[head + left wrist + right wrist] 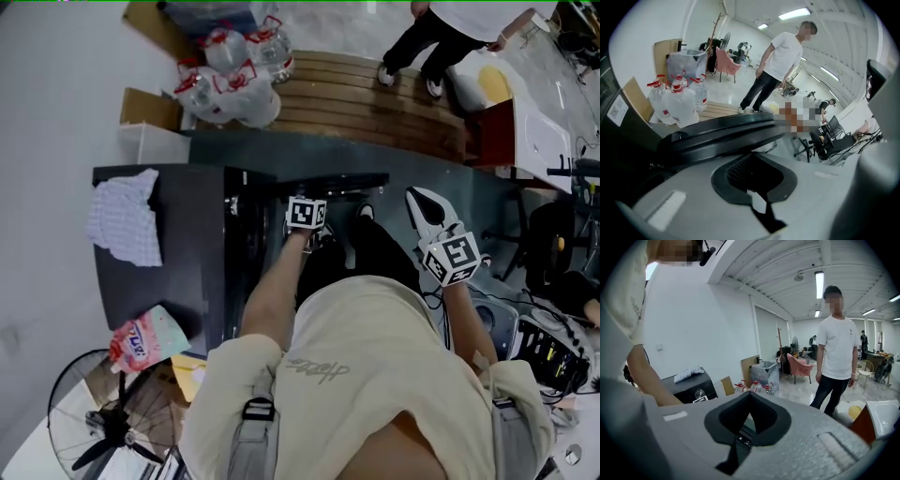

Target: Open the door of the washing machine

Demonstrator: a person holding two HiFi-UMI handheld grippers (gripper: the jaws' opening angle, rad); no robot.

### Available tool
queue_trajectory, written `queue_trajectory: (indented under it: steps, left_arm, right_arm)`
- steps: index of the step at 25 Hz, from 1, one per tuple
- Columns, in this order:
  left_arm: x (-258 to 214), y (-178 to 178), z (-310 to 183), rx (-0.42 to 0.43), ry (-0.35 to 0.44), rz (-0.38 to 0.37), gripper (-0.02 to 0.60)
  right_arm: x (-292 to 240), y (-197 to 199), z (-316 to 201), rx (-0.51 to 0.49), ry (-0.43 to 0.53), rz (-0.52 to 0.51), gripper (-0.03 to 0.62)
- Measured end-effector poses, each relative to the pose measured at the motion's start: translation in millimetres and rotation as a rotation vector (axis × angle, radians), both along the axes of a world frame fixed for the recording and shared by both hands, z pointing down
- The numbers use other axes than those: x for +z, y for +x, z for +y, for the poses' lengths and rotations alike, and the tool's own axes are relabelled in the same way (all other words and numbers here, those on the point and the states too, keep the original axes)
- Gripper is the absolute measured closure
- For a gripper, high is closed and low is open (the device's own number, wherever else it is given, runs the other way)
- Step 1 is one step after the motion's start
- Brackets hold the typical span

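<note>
The black washing machine stands at the left of the head view. Its round door is swung out from the front and shows edge-on as a dark bar. My left gripper hangs just under that bar, pointing steeply down. In the left gripper view the door's dark rim runs right across the tips of the left gripper. The jaws are shut, and a pinch on the rim does not show. My right gripper is held apart to the right with its fingers together and nothing in them.
A checked cloth and a pink bag lie on the machine's top. Several big water bottles and a cardboard box stand beyond it. A person stands on the wooden platform. A floor fan is nearby.
</note>
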State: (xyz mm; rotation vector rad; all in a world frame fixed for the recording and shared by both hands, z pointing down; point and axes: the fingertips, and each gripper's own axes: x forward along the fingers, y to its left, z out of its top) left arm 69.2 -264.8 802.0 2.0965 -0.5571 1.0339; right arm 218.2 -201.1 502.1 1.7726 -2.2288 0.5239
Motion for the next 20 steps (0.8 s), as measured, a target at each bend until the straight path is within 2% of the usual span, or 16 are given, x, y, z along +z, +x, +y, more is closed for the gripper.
queue_trajectory:
  steps: [9, 20]
  left_arm:
    - [-4.9, 7.9, -38.8, -0.134, -0.012, -0.011, 0.565]
    - [-6.8, 5.4, -86.5, -0.298, -0.010, -0.052, 0.565]
  right_arm:
    - [8.5, 19.5, -46.4, -0.097, -0.026, -0.041, 0.592]
    - [10.3, 51.1, -113.2, -0.212, -0.007, -0.072, 0.592]
